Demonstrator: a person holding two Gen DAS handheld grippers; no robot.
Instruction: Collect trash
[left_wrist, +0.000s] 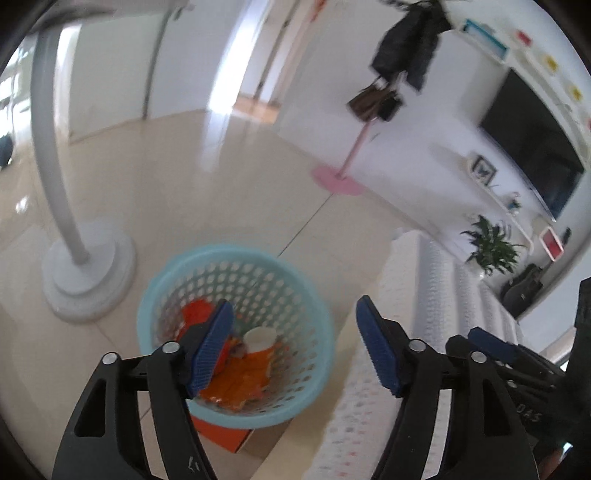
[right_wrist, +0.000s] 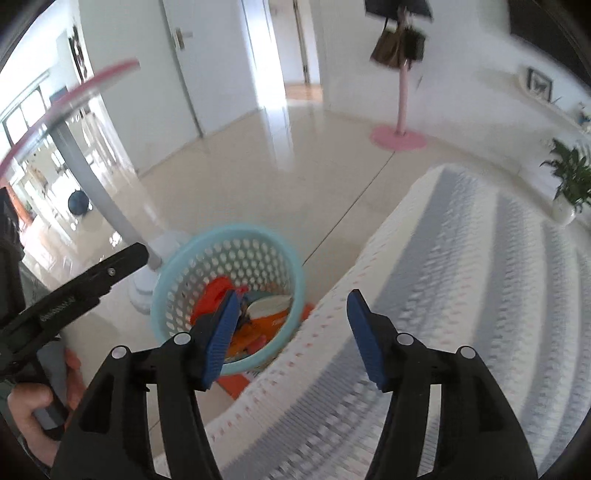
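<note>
A light blue perforated basket (left_wrist: 236, 258) stands on the floor and holds orange and red wrappers (left_wrist: 240, 384) and a white-lidded cup (left_wrist: 260, 338). It also shows in the right wrist view (right_wrist: 192, 254). My left gripper (left_wrist: 295, 350) is open and empty above the basket's right side. My right gripper (right_wrist: 291, 339) is open and empty, over the basket's edge and the white cover (right_wrist: 461, 295). The right gripper shows at the right of the left wrist view (left_wrist: 491, 343); the left gripper's black body (right_wrist: 74, 291) shows at the left of the right wrist view.
A white knitted cover over furniture (left_wrist: 424, 295) lies right of the basket. A white stand with a round base (left_wrist: 88, 273) is left of it. An orange box (left_wrist: 225, 435) lies under the basket. A pink coat stand (right_wrist: 400, 136) and a potted plant (right_wrist: 569, 181) stand farther off.
</note>
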